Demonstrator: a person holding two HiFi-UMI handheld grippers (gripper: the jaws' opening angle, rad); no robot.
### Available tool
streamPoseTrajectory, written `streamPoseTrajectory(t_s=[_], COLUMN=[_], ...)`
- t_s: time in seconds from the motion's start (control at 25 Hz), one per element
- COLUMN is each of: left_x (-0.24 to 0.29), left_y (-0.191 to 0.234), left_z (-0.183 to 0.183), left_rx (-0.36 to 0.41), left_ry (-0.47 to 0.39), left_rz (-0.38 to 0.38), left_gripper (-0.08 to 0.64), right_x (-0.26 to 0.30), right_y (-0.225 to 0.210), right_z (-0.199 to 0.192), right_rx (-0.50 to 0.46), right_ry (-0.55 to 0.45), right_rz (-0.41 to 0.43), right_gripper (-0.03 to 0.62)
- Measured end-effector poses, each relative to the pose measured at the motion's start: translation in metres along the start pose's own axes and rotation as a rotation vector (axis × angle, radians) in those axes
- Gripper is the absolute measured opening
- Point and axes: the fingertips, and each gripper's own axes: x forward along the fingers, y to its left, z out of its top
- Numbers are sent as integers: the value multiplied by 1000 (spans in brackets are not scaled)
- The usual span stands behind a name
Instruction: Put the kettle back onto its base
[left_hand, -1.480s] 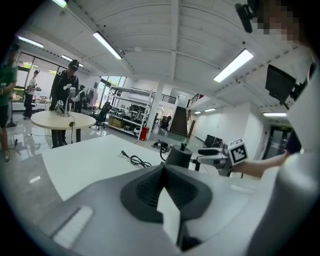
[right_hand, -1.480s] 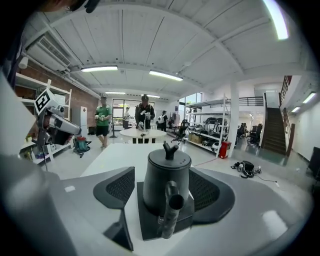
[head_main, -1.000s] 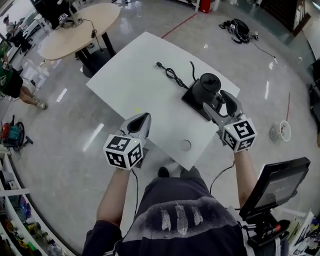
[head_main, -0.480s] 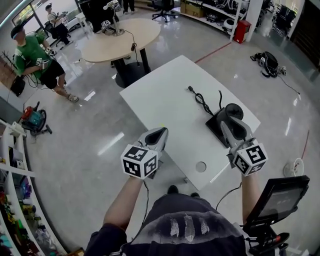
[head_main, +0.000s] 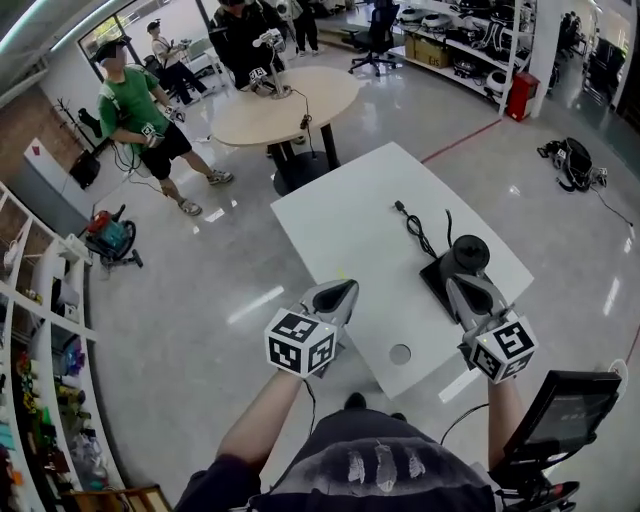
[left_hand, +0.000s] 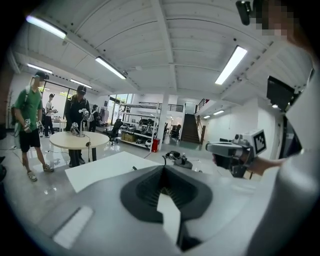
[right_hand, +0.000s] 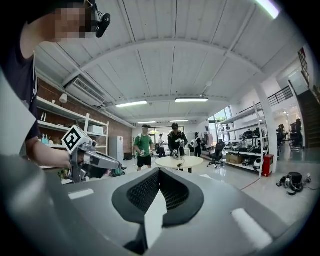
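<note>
- Both grippers are clenched on nothing. The right gripper (right_hand: 154, 202) has its jaws pressed together with only open room past them. The left gripper (left_hand: 167, 192) looks the same.
- Change over the last second: your right jaws stood wide at the kettle's handle. They have now snapped together and drawn back and up, and they point level above it.
- The kettle (head_main: 467, 254) sits just beyond and below your right tips, upright on its base (head_main: 432, 277). The left gripper view shows it ahead of those jaws, standing clear of your right gripper.
- Reading: the release looks complete and the kettle seated, so the task appears done. You cannot tell from here whether it is fully home on the base's connector.
- The cord (head_main: 420, 232) trails away from the base, farther out from your right tips across the white table (head_main: 350, 215). It lies slack and, as far as visible, not under the kettle.
- Well beyond both jaws stand a round table (head_main: 285, 100) and a person in green (head_main: 135, 105), with others near. Nothing there needs your attention.
</note>
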Motion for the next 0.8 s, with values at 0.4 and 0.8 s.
streamPoseTrajectory(t_s=[0.4, 0.8], left_x=[-22, -84], left_y=[-50, -50], left_z=[-11, -24], left_rx=[22, -1], left_ry=[12, -1], left_rz=[113, 272], left_gripper=[2, 1], right_x=[-28, -15], right_y=[11, 73], right_z=[-11, -12], right_rx=[60, 56], right_ry=[-30, -24], right_rz=[158, 369], right_gripper=[2, 2])
